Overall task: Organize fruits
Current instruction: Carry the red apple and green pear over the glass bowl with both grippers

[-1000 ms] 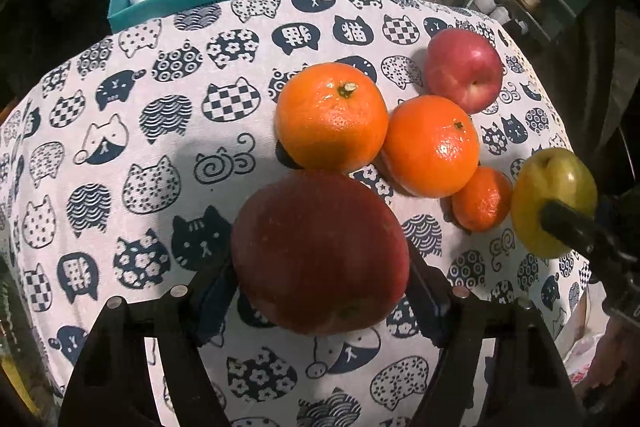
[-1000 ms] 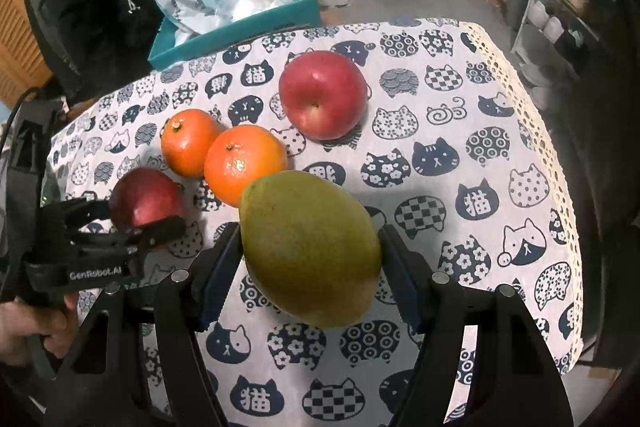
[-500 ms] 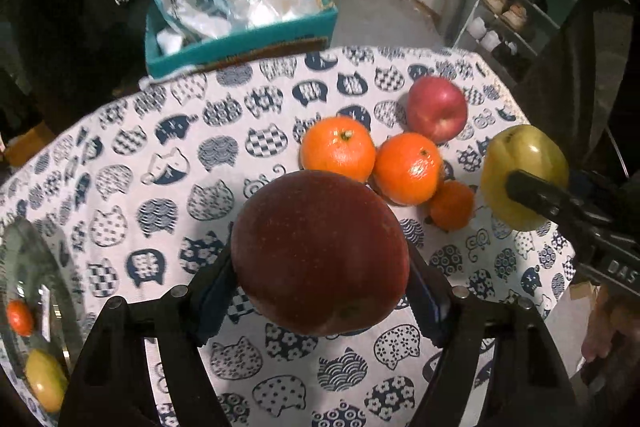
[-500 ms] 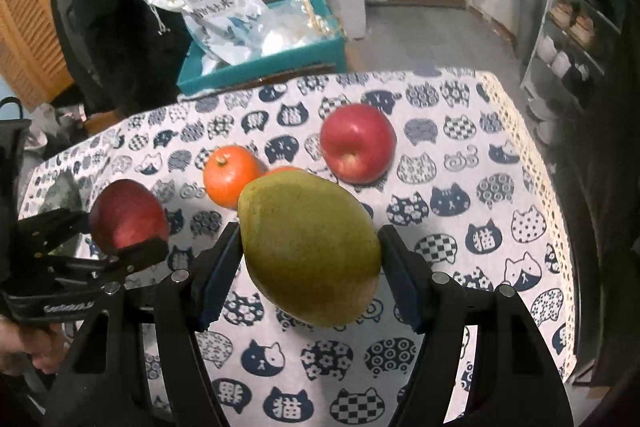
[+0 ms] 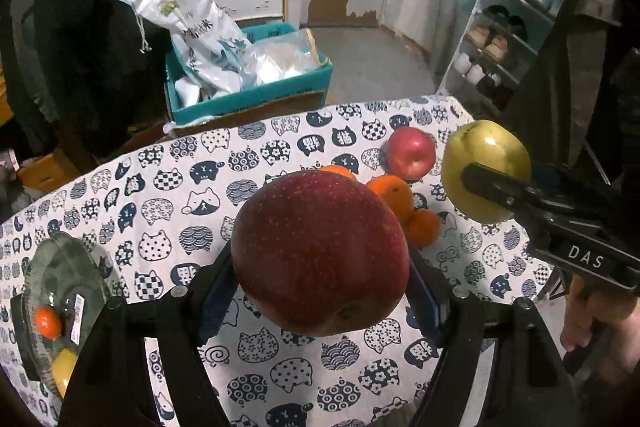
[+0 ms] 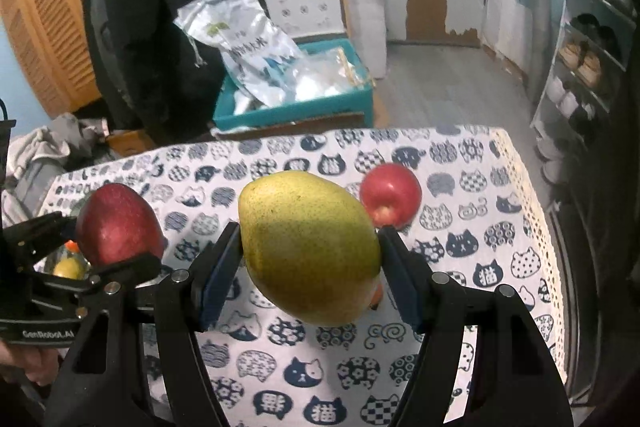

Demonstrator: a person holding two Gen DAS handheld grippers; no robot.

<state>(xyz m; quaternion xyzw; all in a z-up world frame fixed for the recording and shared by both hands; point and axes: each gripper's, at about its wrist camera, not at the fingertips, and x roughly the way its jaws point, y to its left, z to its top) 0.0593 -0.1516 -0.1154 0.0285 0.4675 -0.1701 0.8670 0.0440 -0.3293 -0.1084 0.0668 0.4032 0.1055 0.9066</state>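
Observation:
My left gripper (image 5: 320, 279) is shut on a dark red apple (image 5: 320, 251) and holds it high above the cat-print tablecloth (image 5: 168, 187). My right gripper (image 6: 310, 263) is shut on a green-yellow mango (image 6: 308, 247), also lifted; it shows in the left wrist view (image 5: 486, 169). On the cloth lie a lighter red apple (image 5: 411, 153), two oranges (image 5: 392, 193) and a small tangerine (image 5: 424, 229). A glass bowl (image 5: 60, 267) at the left holds a small orange fruit (image 5: 47, 323) and a yellow fruit (image 5: 66, 367).
A teal box (image 5: 248, 95) with plastic bags stands behind the table. A shoe rack (image 5: 512, 47) is at the right. The table's lace edge (image 6: 532, 227) runs along the right side. A person in black stands at the back left.
Both grippers have risen and pulled back with their fruit. The table fruits look smaller and farther, and the glass bowl has come into view at the left.

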